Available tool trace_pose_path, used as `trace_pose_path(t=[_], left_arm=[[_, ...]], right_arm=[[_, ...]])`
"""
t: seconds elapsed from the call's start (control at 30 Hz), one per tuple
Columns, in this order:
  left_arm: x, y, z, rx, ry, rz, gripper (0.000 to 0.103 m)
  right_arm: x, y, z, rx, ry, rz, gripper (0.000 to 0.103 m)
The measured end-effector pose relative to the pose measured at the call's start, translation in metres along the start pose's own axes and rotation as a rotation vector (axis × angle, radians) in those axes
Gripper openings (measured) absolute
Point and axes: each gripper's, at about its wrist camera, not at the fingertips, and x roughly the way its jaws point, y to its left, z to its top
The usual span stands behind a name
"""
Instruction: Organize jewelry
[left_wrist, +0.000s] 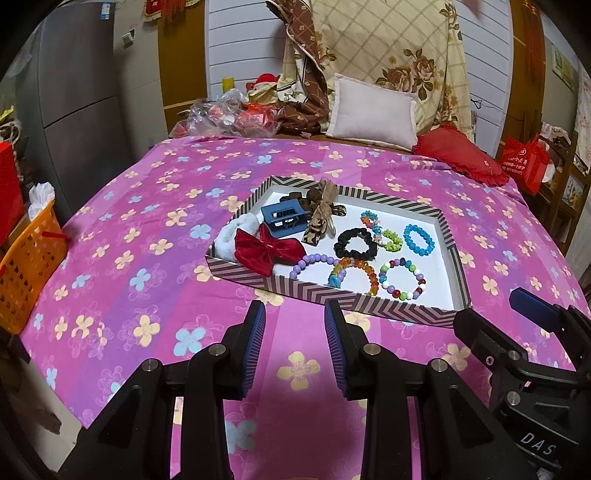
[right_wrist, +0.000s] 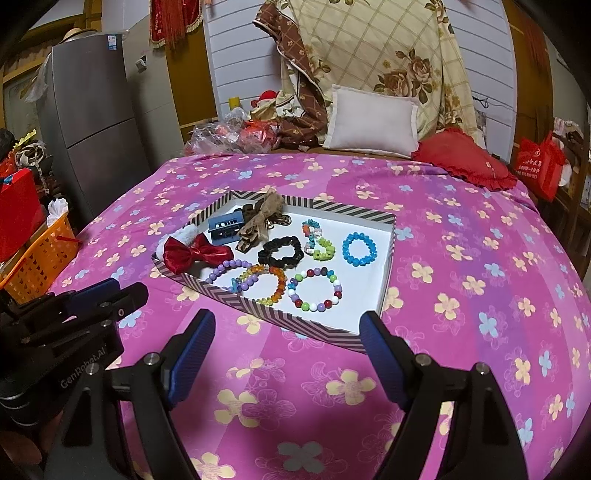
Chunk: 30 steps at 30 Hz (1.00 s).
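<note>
Several bead bracelets (right_wrist: 319, 289) are being kept in the chevron-edged tray (right_wrist: 388, 266) on the floral bedsheet (right_wrist: 480, 295). At six o'clock, left gripper (left_wrist: 294, 350) and right gripper (right_wrist: 288, 360) are being held spread, empty.

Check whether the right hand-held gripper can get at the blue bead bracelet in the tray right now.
Probably yes: the right hand-held gripper is open and empty, and the blue bead bracelet lies alone on bare tray floor, nothing overlapping it.
</note>
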Motion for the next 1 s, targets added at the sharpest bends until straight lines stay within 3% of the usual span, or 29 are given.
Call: trace_pose_path(t=[1.0], left_arm=[[0.0039,-0.0015,-0.0036,0.007,0.004,0.003,0.035]], right_arm=[[0.0083,0.0012,-0.0051,-0.005,0.017,0.004,0.084]])
